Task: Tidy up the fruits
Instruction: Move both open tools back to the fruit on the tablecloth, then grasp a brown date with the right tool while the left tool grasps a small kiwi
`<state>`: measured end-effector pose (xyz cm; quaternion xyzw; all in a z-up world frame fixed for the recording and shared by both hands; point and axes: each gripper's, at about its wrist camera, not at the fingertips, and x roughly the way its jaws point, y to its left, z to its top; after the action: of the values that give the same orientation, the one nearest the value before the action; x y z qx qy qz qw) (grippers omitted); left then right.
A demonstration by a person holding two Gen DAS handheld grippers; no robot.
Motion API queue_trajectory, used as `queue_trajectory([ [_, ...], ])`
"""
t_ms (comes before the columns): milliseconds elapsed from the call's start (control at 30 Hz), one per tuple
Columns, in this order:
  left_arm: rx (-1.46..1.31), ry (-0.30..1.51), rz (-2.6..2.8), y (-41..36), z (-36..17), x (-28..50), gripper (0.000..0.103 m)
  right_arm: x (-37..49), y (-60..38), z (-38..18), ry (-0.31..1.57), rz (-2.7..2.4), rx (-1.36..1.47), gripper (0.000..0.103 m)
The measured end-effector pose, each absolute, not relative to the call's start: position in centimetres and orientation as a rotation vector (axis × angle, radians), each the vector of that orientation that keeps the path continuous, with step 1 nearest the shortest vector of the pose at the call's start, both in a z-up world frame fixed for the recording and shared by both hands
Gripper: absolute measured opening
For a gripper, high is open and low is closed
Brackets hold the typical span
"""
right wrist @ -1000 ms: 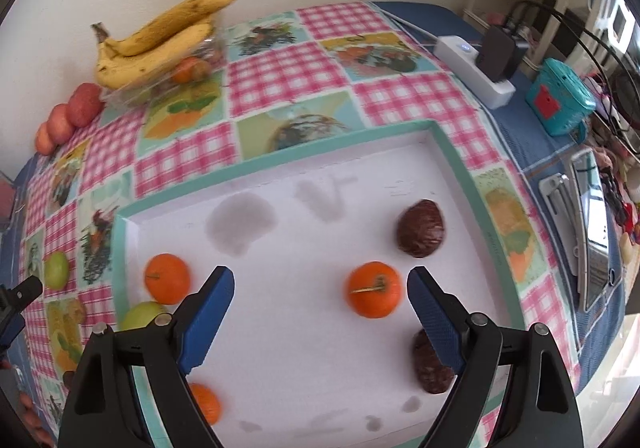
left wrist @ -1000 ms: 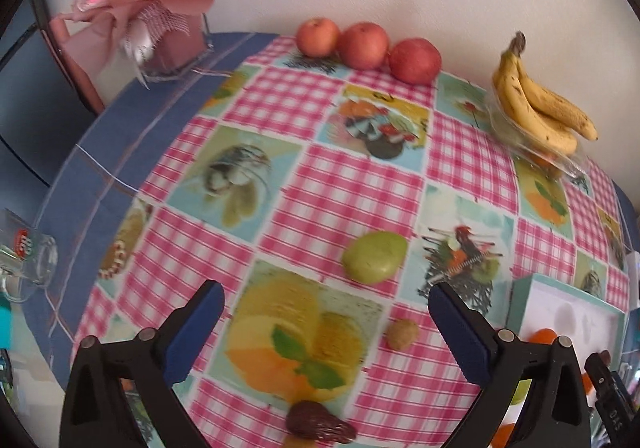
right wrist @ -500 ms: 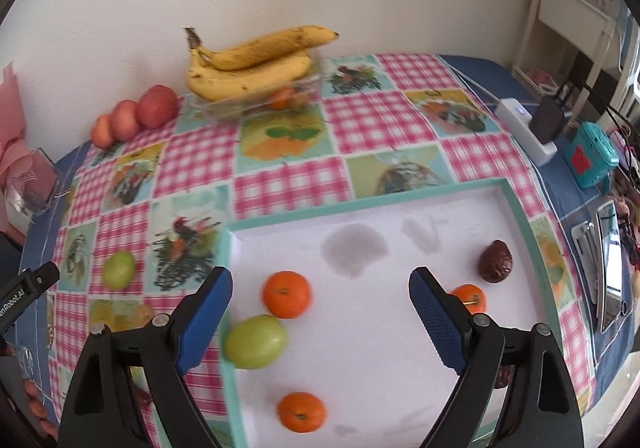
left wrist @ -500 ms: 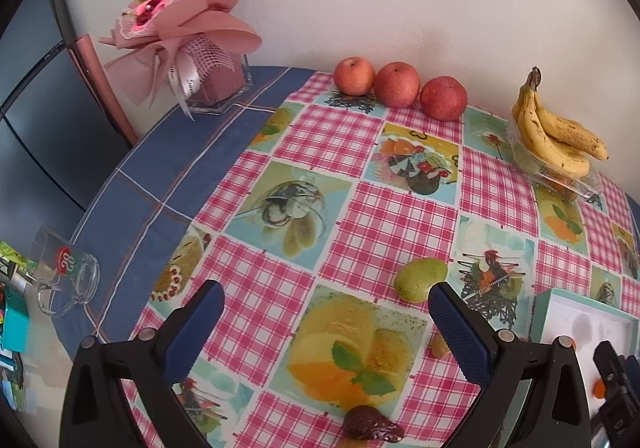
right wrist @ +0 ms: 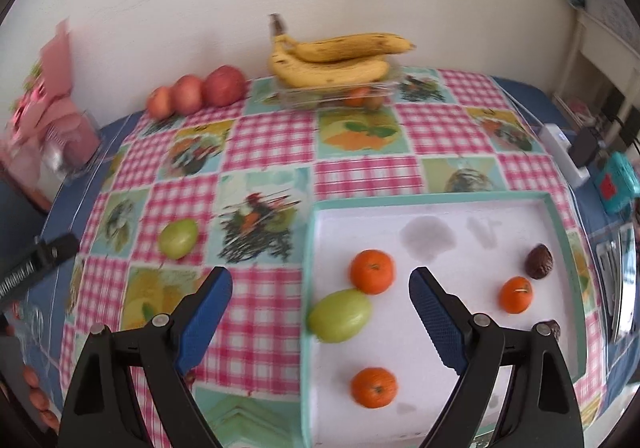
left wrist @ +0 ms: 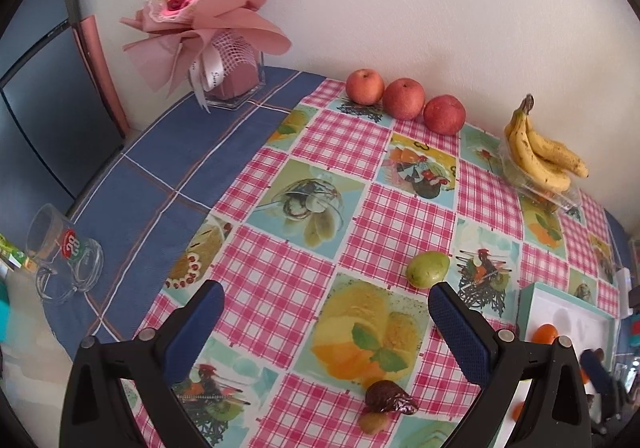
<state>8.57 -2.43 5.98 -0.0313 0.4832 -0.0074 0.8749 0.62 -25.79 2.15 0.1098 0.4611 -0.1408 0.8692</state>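
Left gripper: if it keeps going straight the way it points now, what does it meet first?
Probably only the tablecloth between the open left gripper; no fruit sits in that line, though depth is unclear.

the right gripper (right wrist: 320,300) is held above the checked tablecloth (right wrist: 272,144) with its jaws wide apart and nothing between them. a white tray (right wrist: 460,388) with a teal rim is seen on the right; three oranges (right wrist: 372,271), a green fruit (right wrist: 340,314) against its left wall and two dark brown fruits (right wrist: 539,261) are laid in it. a second green fruit (right wrist: 178,237) is left on the cloth. bananas (right wrist: 332,60) on a clear box and three red apples (right wrist: 224,85) are lined along the wall.
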Motion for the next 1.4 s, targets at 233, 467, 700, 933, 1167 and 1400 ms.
queue_trajectory([
  [233,-0.127,1.053,-0.01,0.2,5.2,7.9,0.103,0.8,-21.9,1.7,0.985,-0.208,0.152,0.09],
  [467,-0.091,1.13,0.044,1.6,2.7,8.3,0.103,1.0,-19.1,-0.2,1.059,-0.124,0.155,0.09],
  [700,-0.046,1.165,0.083,2.1,1.6,8.7,0.103,1.6,-17.5,-3.2,1.171,-0.07,0.226,0.09],
  [933,-0.061,1.171,0.113,3.7,1.4,9.3,0.103,2.2,-15.6,-5.3,1.245,-0.021,0.267,0.09],
  [1167,-0.066,1.176,0.112,4.0,1.2,9.6,0.103,2.9,-14.3,-6.1,1.262,-0.005,0.29,0.09],
  [1400,-0.062,1.221,0.113,3.7,-0.4,10.1,0.103,3.5,-13.2,-6.9,1.281,-0.001,0.262,0.09],
])
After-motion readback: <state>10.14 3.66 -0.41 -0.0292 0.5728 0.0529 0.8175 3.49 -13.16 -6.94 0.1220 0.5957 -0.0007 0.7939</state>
